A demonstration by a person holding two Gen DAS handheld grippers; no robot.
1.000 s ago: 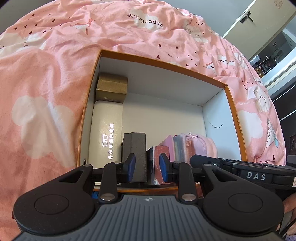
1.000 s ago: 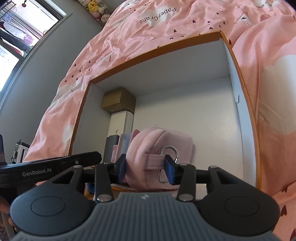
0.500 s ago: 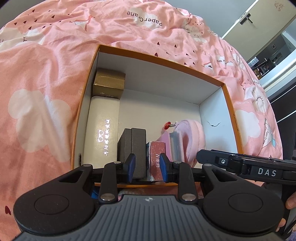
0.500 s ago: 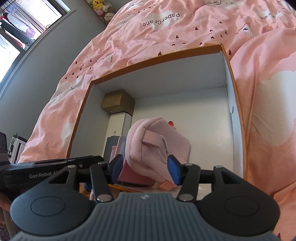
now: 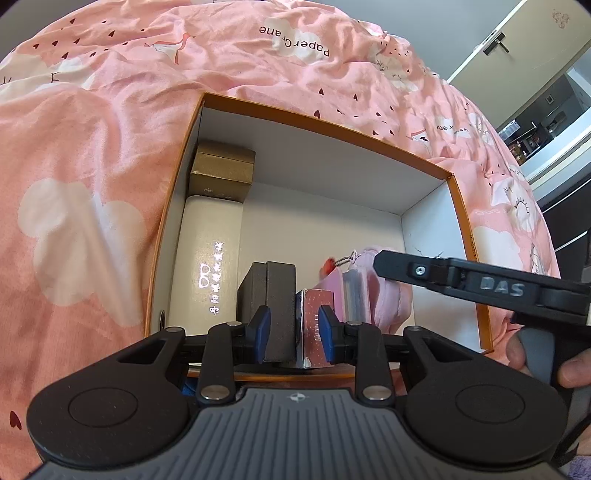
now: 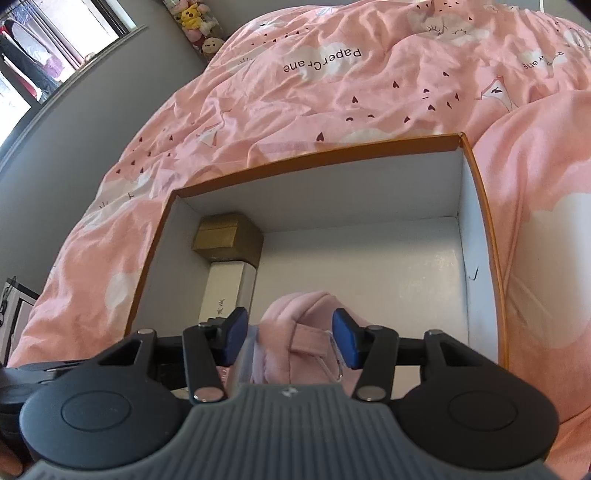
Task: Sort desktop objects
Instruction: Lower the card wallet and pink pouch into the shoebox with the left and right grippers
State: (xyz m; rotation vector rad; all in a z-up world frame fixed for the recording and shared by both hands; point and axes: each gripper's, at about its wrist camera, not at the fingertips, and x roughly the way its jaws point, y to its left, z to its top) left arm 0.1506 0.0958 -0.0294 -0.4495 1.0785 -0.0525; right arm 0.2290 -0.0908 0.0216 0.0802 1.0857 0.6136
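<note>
Pink bedspread around an orange-rimmed box (image 5: 458, 206).
Right hand-held gripper (image 6: 291, 339) has released the pink pouch (image 6: 295, 332), now resting inside; jaws closing, not pressing it. Left hand-held gripper (image 5: 295, 334) stays clamped on two small boxes (image 5: 291, 314).

You've got a rumpled pink quilt cover (image 5: 110, 155) printed with white clouds, tiny dark hearts and "PaperCrane" lettering filling most of both views, bunched up on every side you can see. Off in the right wrist view you can spot a small pile of plush toys (image 6: 195, 20), one of them yellow, up against a grey wall (image 6: 74, 129) beside a window (image 6: 33, 62). Over in the left wrist view there's a pale cabinet door (image 5: 517, 40) with a dark handle in the top right corner.
</note>
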